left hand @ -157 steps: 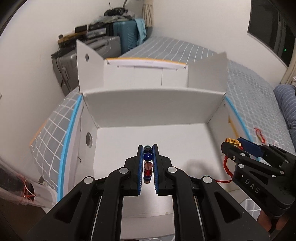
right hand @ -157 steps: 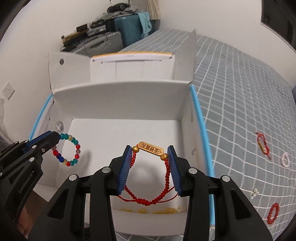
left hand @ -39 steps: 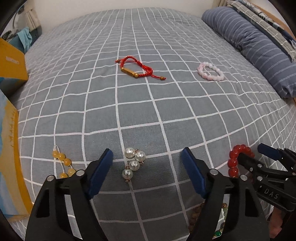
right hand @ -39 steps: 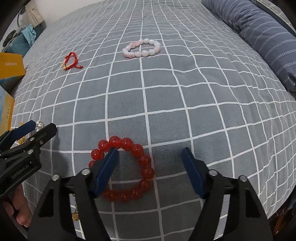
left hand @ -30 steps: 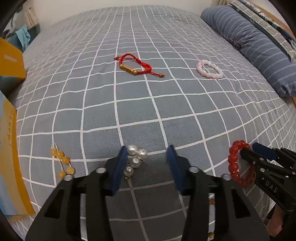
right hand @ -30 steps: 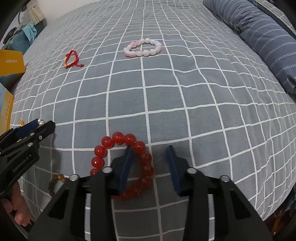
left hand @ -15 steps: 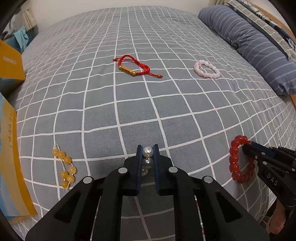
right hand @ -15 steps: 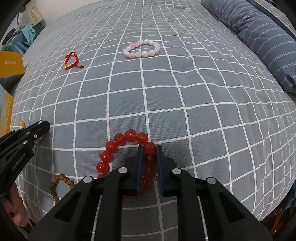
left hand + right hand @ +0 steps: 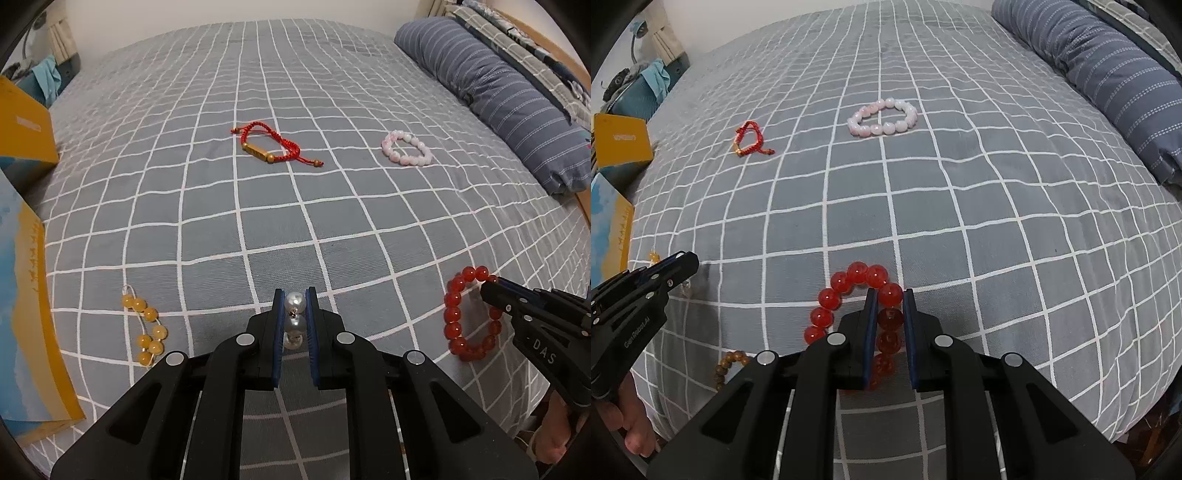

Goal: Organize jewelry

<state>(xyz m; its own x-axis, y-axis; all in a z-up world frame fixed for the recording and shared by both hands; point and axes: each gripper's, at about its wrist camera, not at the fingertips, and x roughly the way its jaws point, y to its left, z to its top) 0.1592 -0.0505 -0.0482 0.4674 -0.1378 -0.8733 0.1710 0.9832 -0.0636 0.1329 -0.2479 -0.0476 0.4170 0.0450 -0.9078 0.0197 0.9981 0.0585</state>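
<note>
**Both grips set, nothing lifted**

Left gripper (image 9: pixel 294 301): blue pads clamped on the pearl piece (image 9: pixel 294 325), three pearls stacked in a line between the jaws. The jaws have just closed on it. I took it lengthways along the pads so the beads sit in a row and can't roll sideways. It looks to be at or just off the grey checked bedspread (image 9: pixel 258 206); I can't tell which.

Right gripper (image 9: pixel 889 295): jaws have just closed across one side of the red bead bracelet (image 9: pixel 849 280). Pads pinch several beads; the rest of the loop arcs out to the left, free. Holding one side should let the loop hang when raised.

Lying loose on the spread: amber bead strand (image 9: pixel 146 328) near my left gripper, red cord bracelet with gold bar (image 9: pixel 271 146) and pink bead bracelet (image 9: pixel 406 149) well beyond, brown bead bracelet (image 9: pixel 729 363) near the bed edge.

Judgement: both picks made; next is lift and carry. Risk: round beads squirting from the pads.
</note>
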